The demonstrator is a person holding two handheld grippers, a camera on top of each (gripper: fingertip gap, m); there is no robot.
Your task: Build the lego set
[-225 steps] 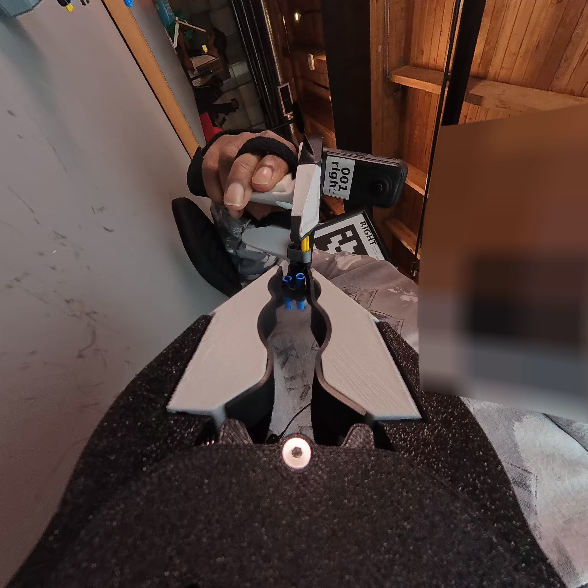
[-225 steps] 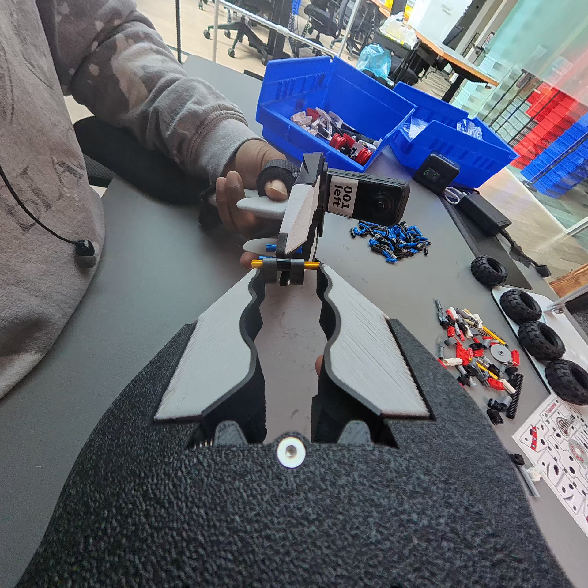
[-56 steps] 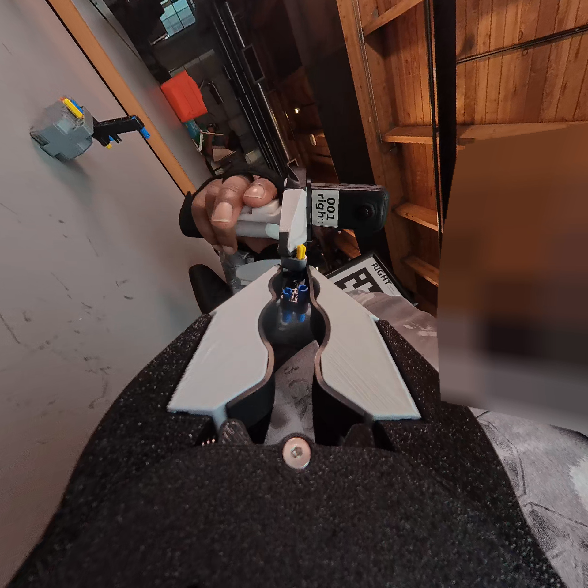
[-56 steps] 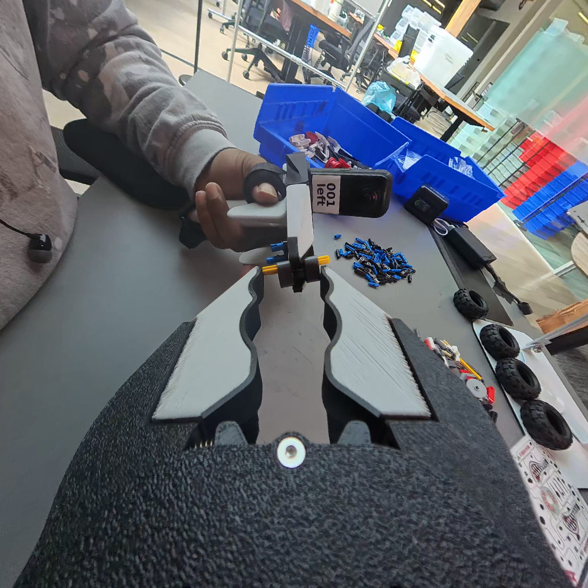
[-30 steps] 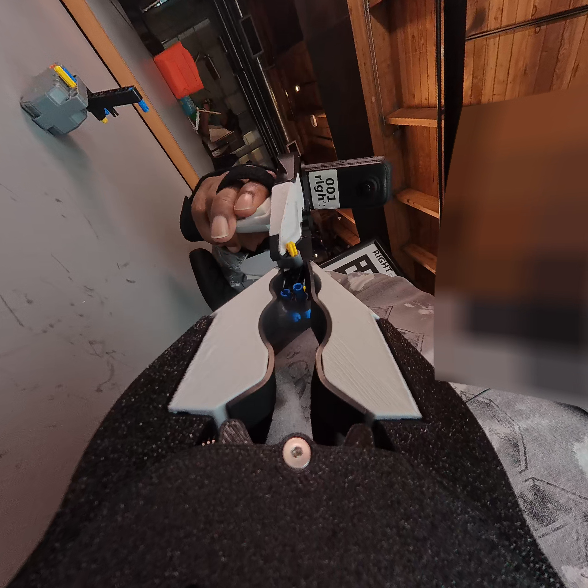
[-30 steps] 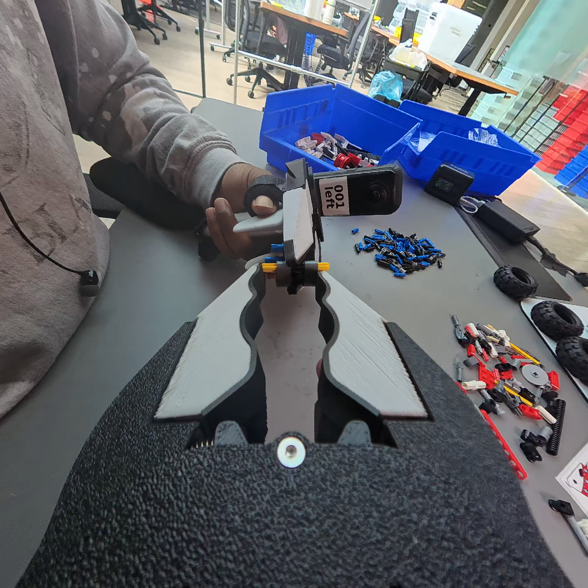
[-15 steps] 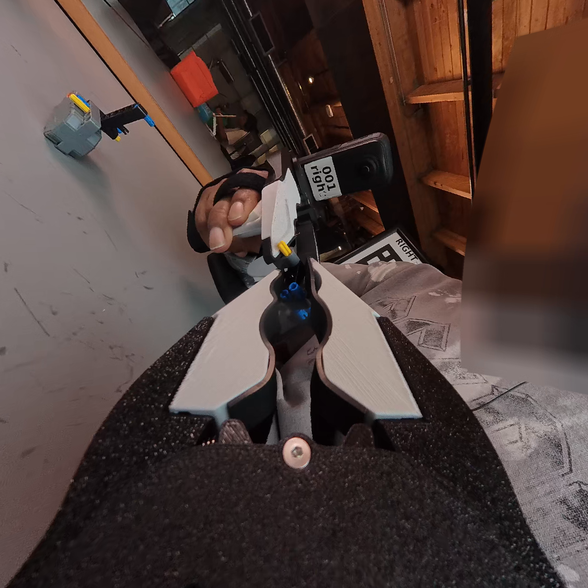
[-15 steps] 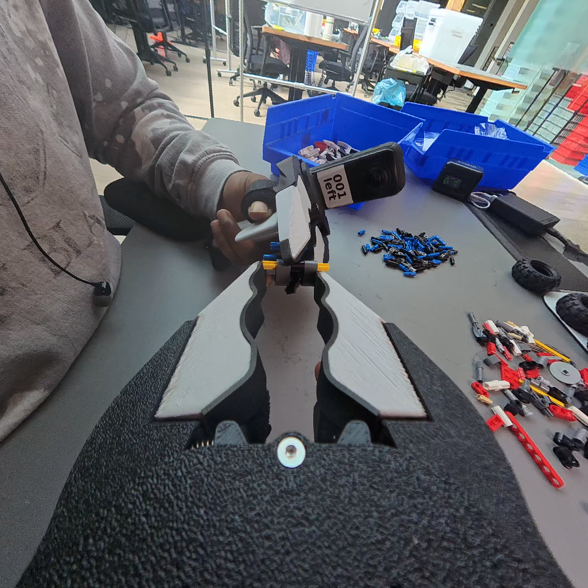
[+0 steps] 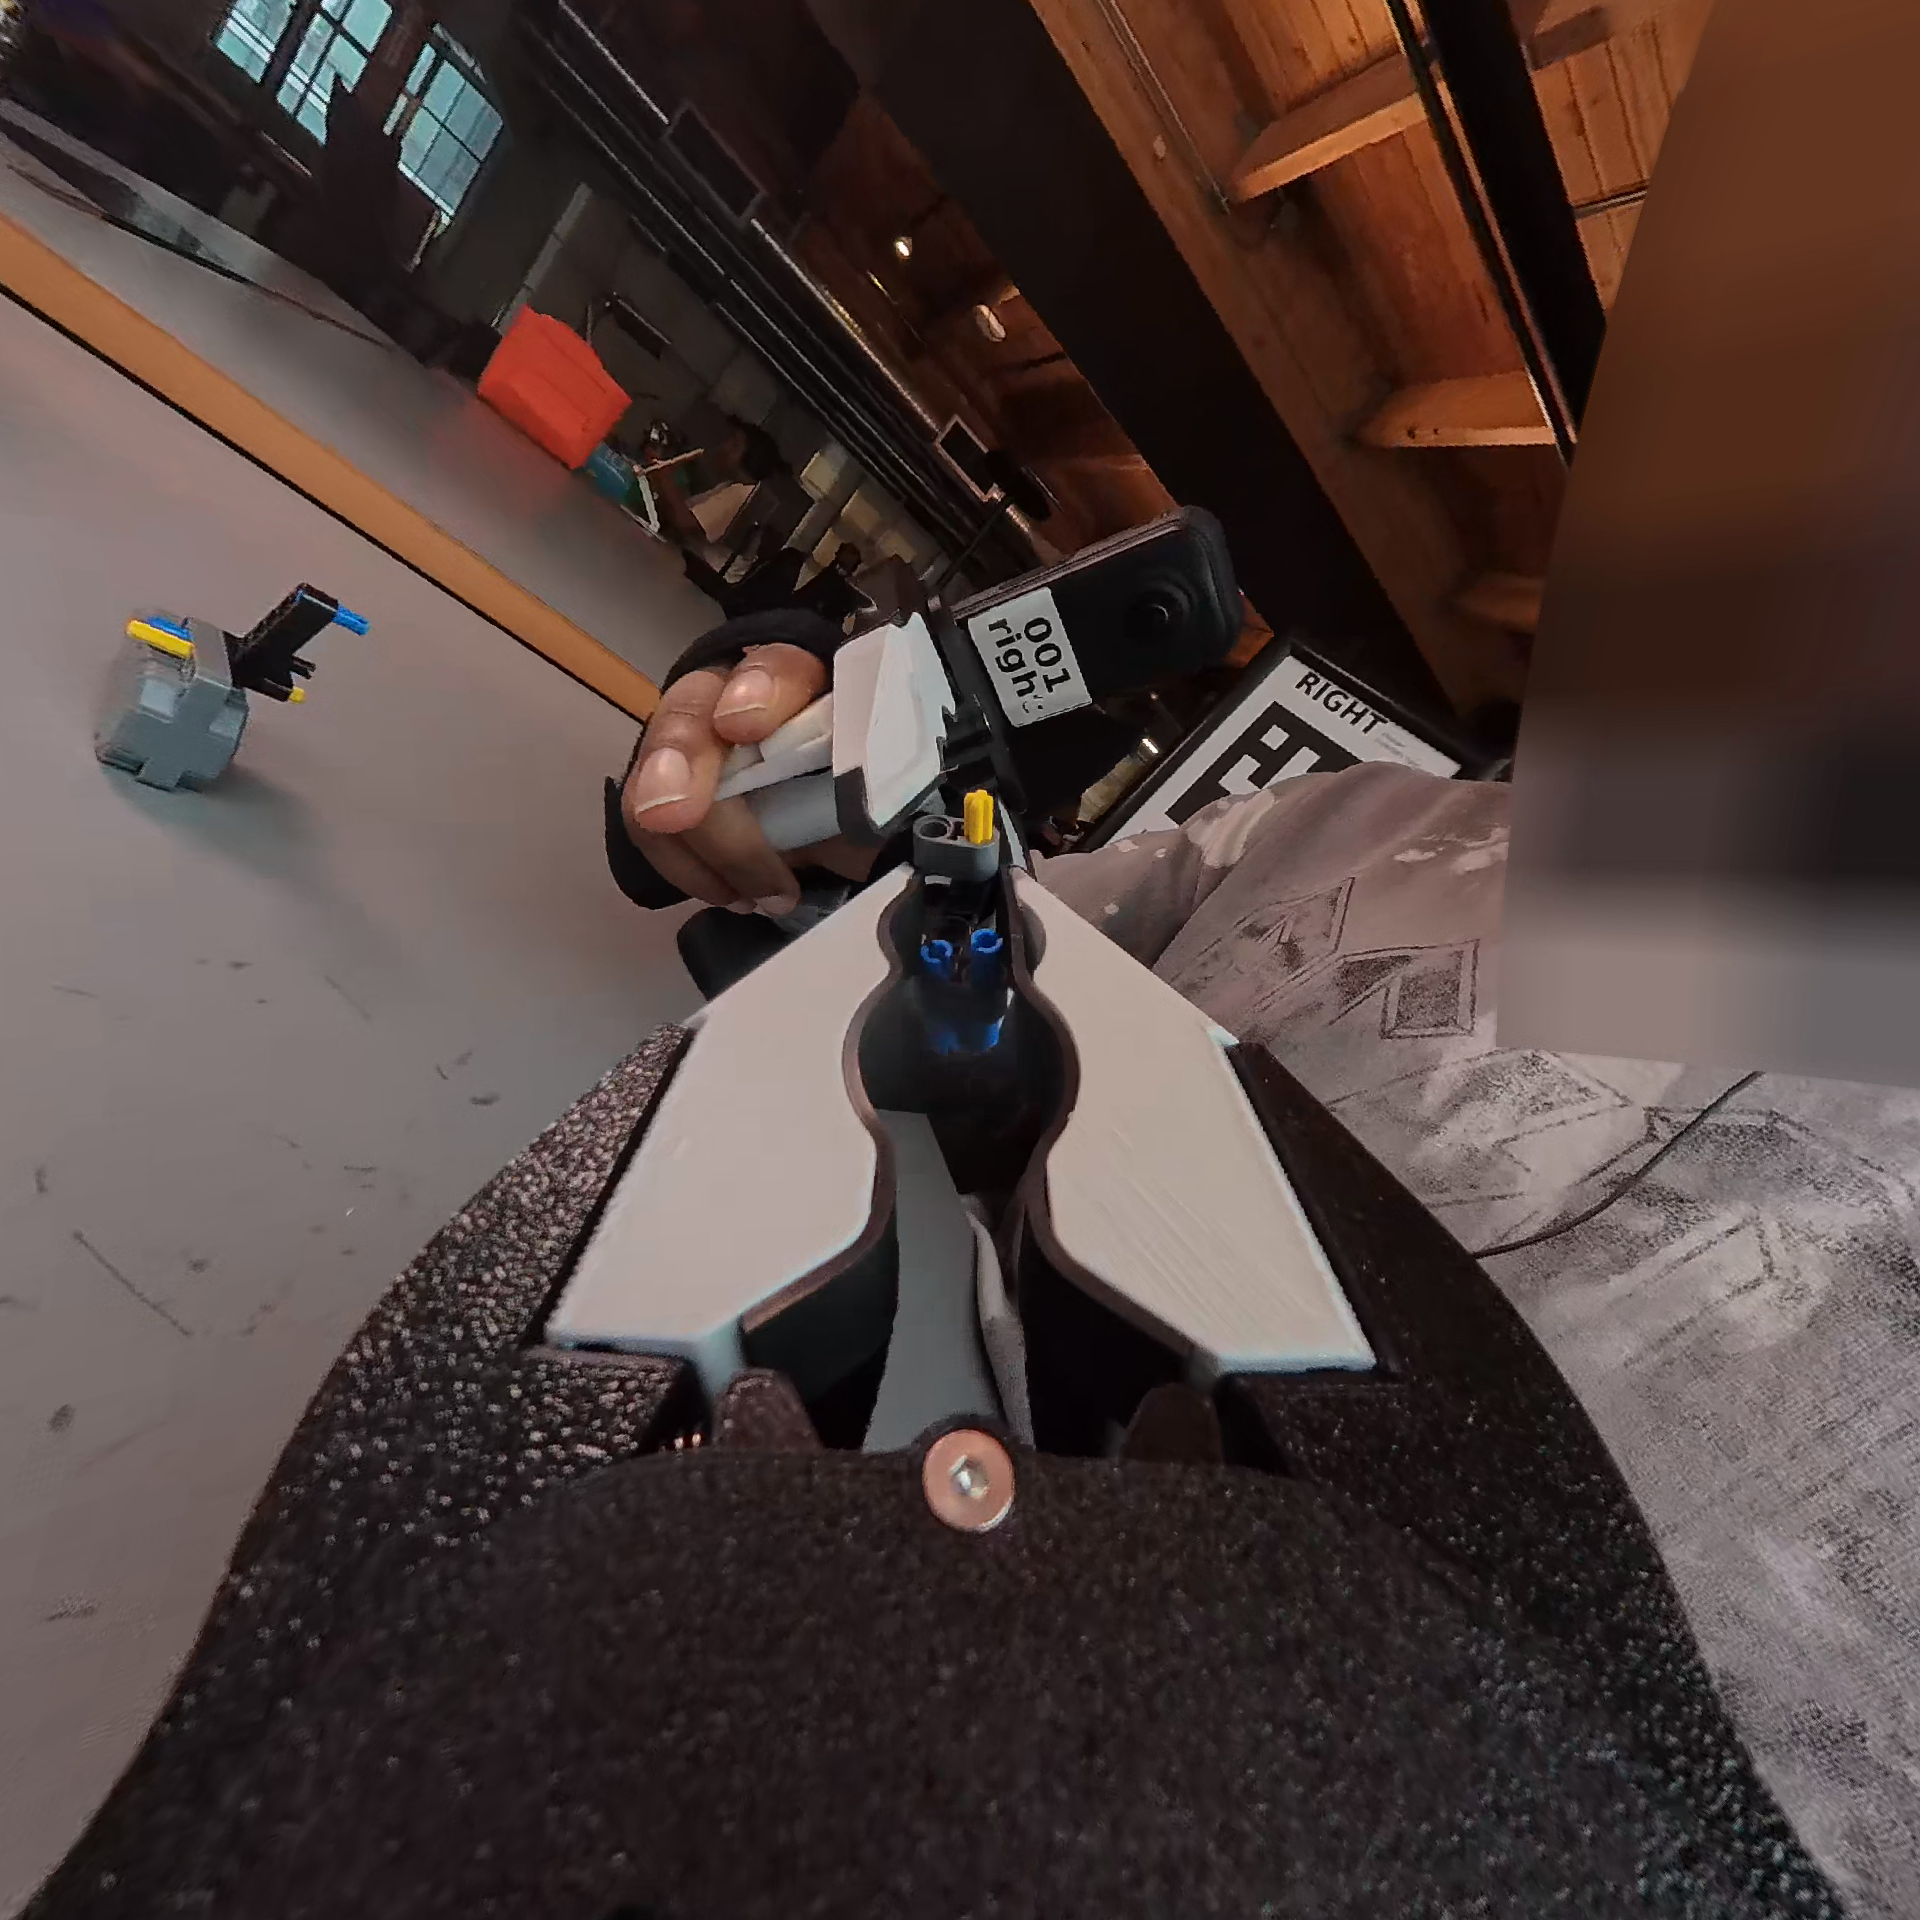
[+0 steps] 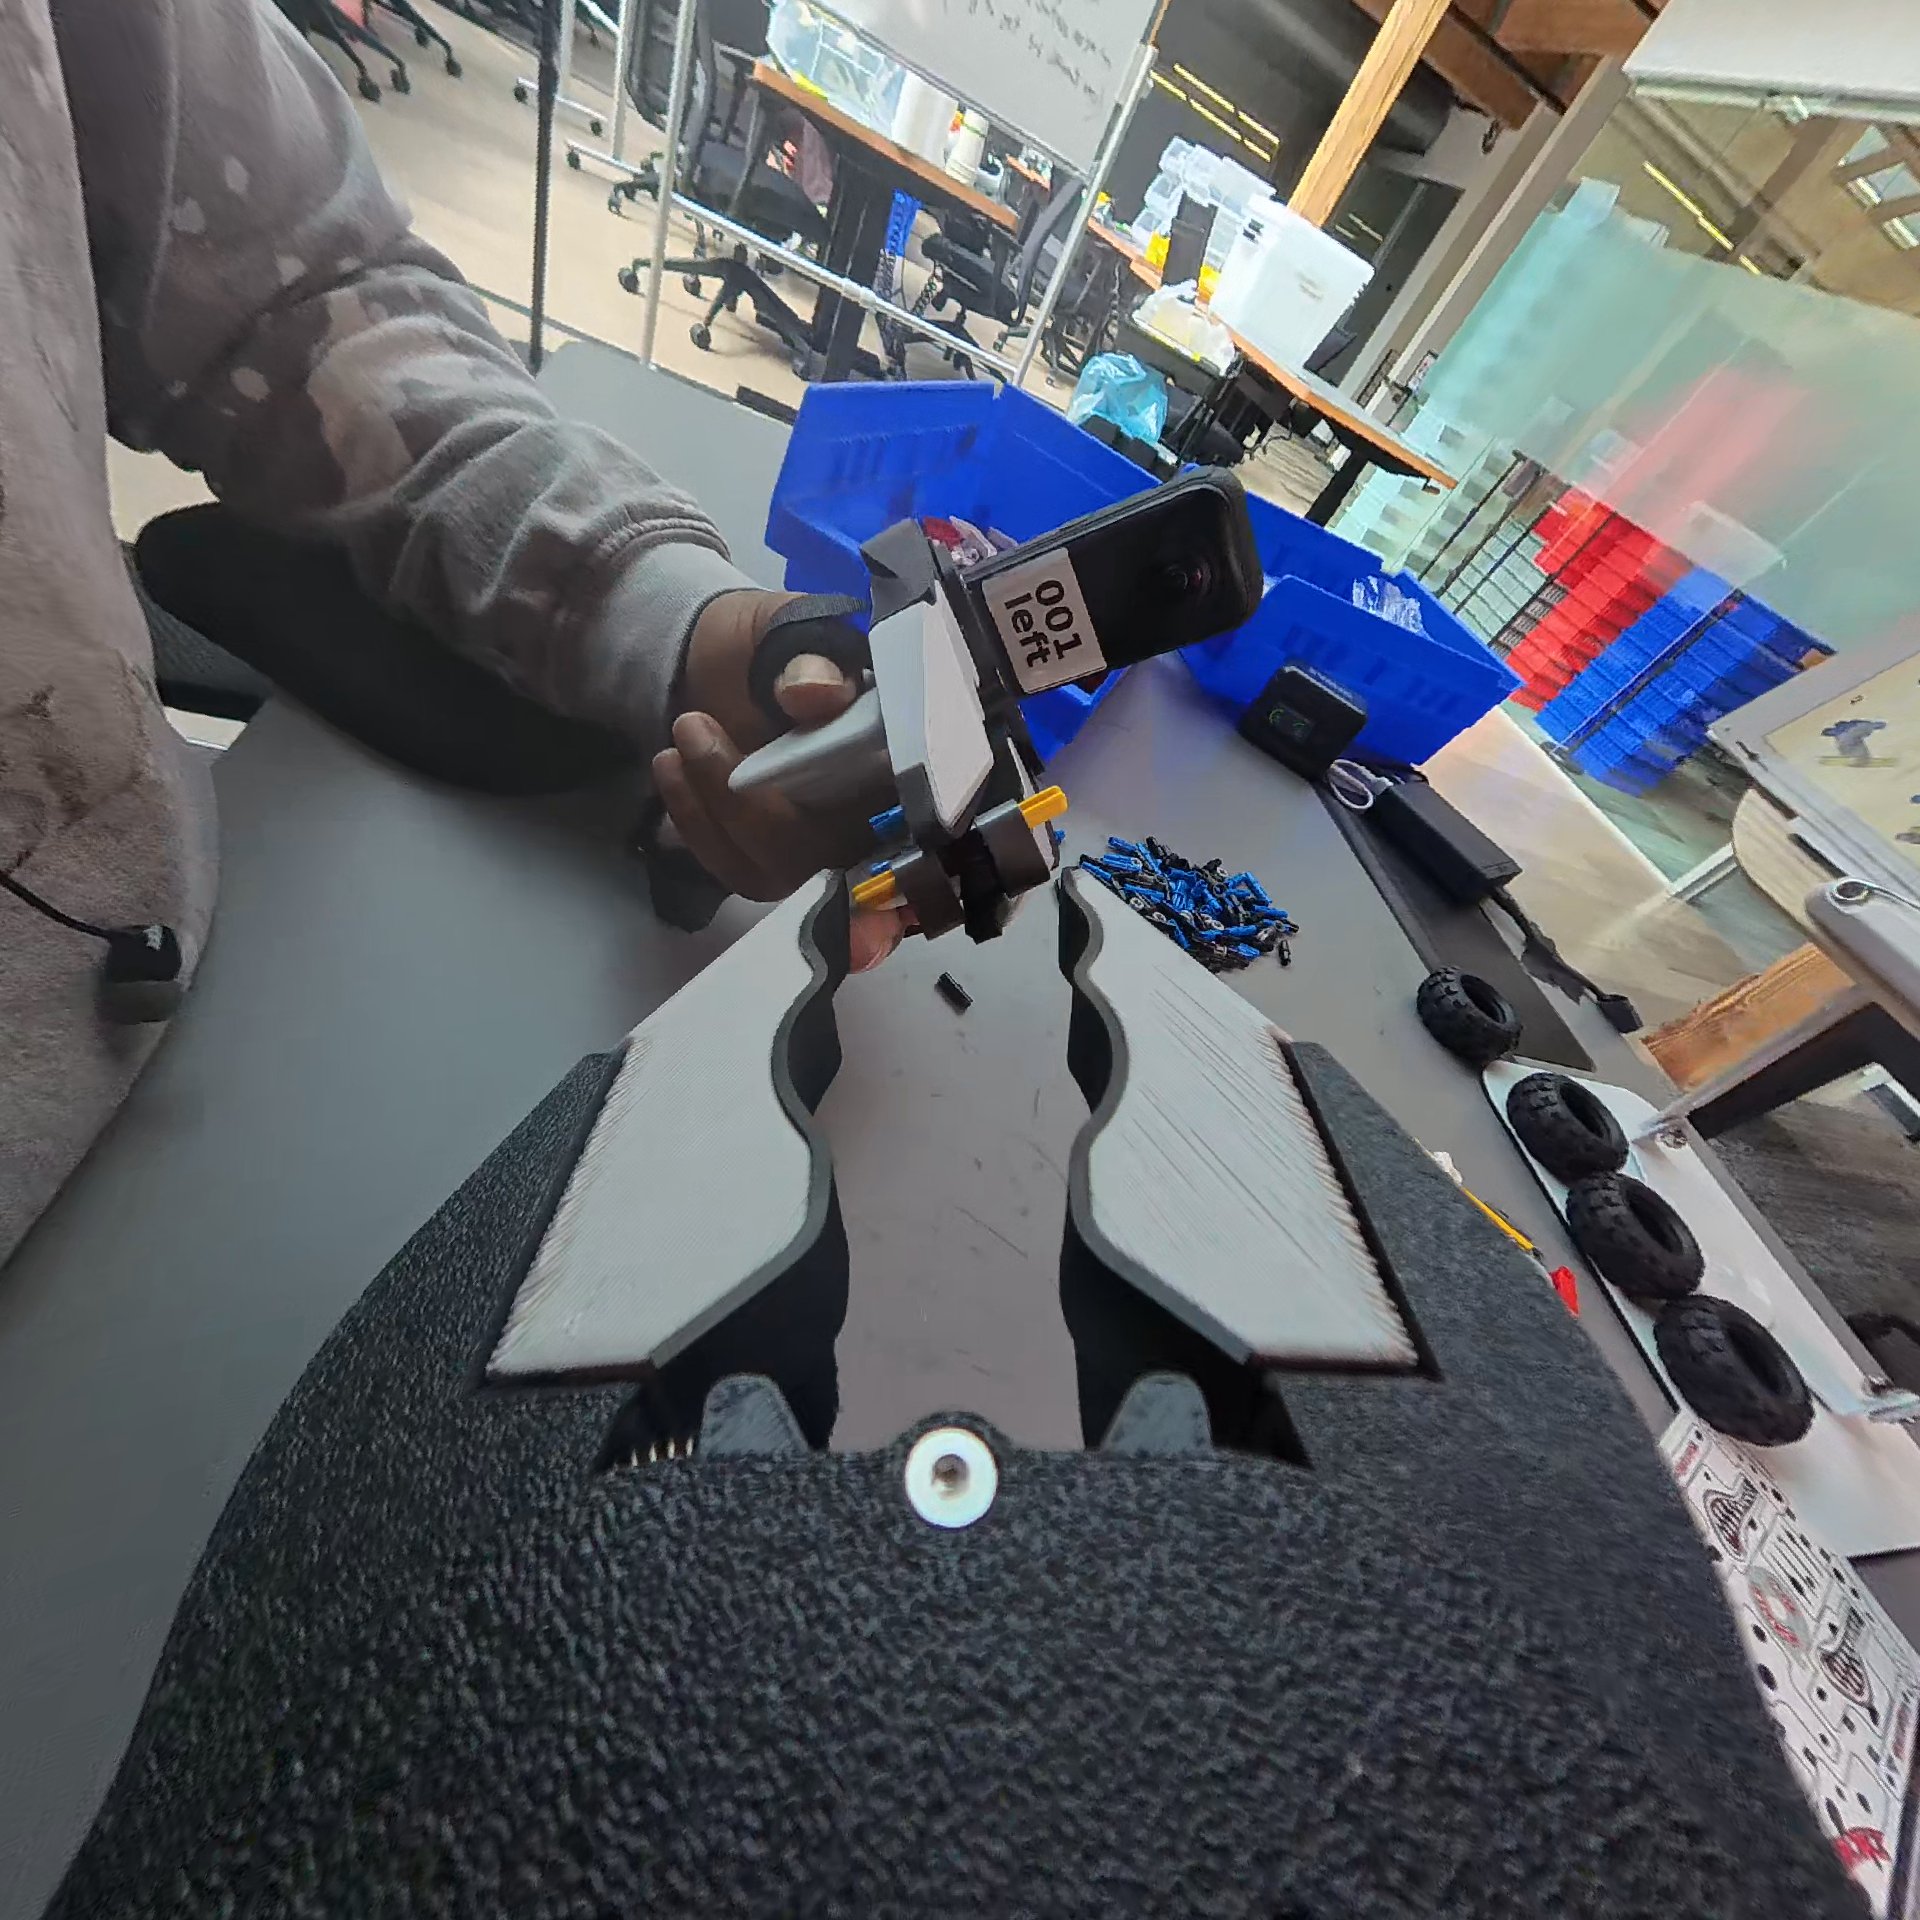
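My left gripper (image 9: 961,899) is shut on a small lego assembly (image 9: 956,847): a black piece with blue pins, a grey connector and a yellow axle. It is held in the air above the grey table (image 10: 416,987). In the right wrist view the left gripper (image 10: 951,831) holds the assembly (image 10: 977,862) tilted, just beyond my right gripper (image 10: 951,899). The right gripper is open and empty, its fingertips on either side of and just below the assembly. A hand holds the right gripper (image 9: 888,816), which shows in the left wrist view.
A small black pin (image 10: 951,989) lies on the table under the assembly. A pile of blue and black pins (image 10: 1184,894), blue bins (image 10: 935,468), several tyres (image 10: 1569,1127) on a white tray (image 10: 1756,1309) and a sticker sheet (image 10: 1766,1558) lie to the right. A grey block build (image 9: 171,701) stands far left. Only a small space, under 4 cm, lies between the two pairs of fingers. From either gripper's tips it is about 20 centimeters to the grey block build (image 9: 171,701).
My right gripper has opened wider and come off the yellow axle ends. The left gripper has tilted the assembly. A small black pin now shows on the table below it.
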